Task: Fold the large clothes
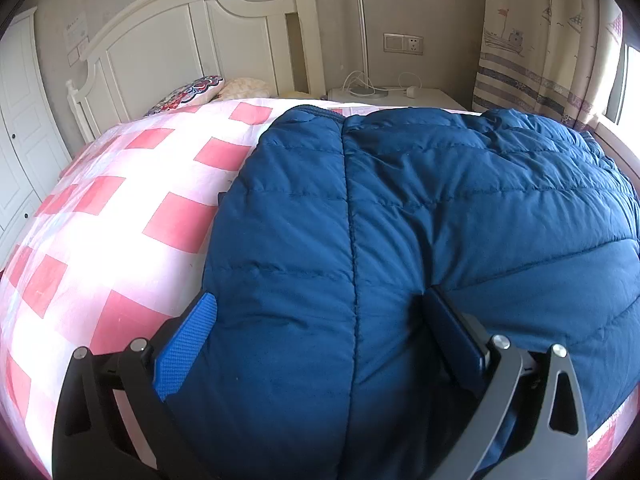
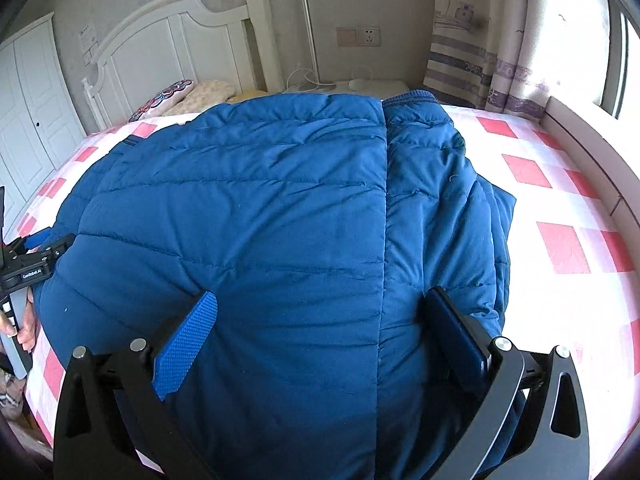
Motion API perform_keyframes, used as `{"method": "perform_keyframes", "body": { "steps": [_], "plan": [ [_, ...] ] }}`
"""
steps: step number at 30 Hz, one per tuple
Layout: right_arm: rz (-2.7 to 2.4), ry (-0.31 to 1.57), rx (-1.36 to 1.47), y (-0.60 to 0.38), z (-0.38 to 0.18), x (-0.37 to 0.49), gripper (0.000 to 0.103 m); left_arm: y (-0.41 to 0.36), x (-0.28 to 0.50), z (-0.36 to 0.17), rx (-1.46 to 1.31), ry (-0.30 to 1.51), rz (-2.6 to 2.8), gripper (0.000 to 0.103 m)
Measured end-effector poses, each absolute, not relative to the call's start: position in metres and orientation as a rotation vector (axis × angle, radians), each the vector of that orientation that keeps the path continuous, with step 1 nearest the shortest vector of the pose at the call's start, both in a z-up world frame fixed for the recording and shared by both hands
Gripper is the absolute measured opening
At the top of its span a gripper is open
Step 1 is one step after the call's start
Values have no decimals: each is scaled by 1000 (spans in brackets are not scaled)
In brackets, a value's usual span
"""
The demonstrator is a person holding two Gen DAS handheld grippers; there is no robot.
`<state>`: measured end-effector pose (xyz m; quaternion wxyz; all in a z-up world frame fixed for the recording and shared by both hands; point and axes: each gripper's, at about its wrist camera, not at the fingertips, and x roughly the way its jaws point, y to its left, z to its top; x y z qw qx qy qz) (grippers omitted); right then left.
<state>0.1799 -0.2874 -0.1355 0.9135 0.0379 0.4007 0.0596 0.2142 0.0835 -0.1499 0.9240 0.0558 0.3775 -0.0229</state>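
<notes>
Both tongs, left (image 1: 320,332) and right (image 2: 320,328), gape wide over the near hem of the quilted navy-blue down jacket (image 2: 248,208), which lies on the pink-checked bed (image 1: 120,216), its long axis toward twelve o'clock.

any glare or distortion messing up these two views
Left wrist: sunlight blows out the sheet beside the jacket to near white; fisheye bulges the bed and bends the headboard. Right wrist: the window is overexposed, the sheet washed but its checks readable; the jacket is evenly lit, same barrel bulge. Both are sharp, corners vignetted dark.
</notes>
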Motion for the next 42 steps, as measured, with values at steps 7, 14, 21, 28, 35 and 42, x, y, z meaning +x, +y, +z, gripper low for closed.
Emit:
{"method": "perform_keyframes", "body": {
  "steps": [7, 14, 21, 28, 35, 42],
  "plan": [
    [120, 953, 31, -283, -123, 190, 99, 82, 217, -140, 132, 870, -63, 101],
    [179, 849, -90, -246, -63, 240, 99, 39, 256, -60, 224, 703, -183, 101],
    [175, 944, -167, -213, -99, 353, 99, -32, 356, -110, 403, 770, -173, 101],
    [237, 947, 90, -255, -123, 367, 98, 3, 388, -142, 135, 905, -275, 101],
    [227, 892, 191, -271, -122, 367, 98, -2, 388, -147, 144, 899, -270, 101],
    [238, 896, 207, -274, -123, 366, 98, -3, 389, -148, 144, 896, -271, 101]
  ]
}}
